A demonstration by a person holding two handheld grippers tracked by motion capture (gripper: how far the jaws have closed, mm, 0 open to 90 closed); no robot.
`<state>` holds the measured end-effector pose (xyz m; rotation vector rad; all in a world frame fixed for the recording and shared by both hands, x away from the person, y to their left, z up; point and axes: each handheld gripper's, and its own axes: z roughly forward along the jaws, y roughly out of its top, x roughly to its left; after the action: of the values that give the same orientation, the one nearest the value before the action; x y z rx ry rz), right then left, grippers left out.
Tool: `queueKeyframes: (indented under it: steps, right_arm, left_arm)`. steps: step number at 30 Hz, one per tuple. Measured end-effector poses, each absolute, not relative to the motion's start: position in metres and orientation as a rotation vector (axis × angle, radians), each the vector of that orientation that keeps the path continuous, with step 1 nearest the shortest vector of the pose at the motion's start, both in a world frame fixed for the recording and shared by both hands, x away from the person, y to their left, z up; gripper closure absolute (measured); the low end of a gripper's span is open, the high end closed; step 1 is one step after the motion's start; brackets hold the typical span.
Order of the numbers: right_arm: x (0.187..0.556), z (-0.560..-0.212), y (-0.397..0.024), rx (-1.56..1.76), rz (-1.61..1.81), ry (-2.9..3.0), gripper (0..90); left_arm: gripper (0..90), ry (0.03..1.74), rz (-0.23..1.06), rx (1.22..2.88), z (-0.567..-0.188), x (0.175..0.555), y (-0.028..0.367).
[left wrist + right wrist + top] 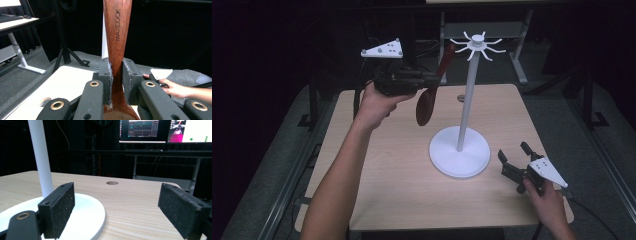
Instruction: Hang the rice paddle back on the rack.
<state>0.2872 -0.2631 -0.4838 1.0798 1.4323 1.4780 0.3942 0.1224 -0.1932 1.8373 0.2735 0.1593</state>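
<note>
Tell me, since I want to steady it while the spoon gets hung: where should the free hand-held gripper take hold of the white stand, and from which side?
Probably the upright pole, low down just above the round base. It is slim, straight and vertical, so open jaws fit around it level. Come from the right, where the right hand-held gripper waits open; the left hand-held gripper holds the wooden spoon on the other side.

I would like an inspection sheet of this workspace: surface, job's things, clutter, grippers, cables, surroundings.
Surface: light wooden table with a round hole.
Job's things: brown wooden spoon held in the air, bowl down; white hook stand upright on the table.
Clutter: nothing seen.
Grippers: left gripper shut on the spoon's handle; right gripper open, empty, beside the stand's base.
Cables: black cable trails from the right gripper.
Surroundings: dark room, grey floor, monitors behind.
</note>
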Motion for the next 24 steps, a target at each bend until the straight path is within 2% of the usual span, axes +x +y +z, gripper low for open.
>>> queueKeyframes:
  steps: [16, 24]
  right_arm:
    - [0.287, -0.484, -0.263, 1.084, 1.484, 1.433, 13.5]
    - [0.287, -0.484, -0.263, 1.085, 1.483, 1.435, 13.5]
  left_arm:
    - [77.8, 0.265, 0.170, 1.853, -0.197, 0.399, 0.111]
    - [66.0, 0.273, 0.205, 1.865, -0.195, 0.396, 0.115]
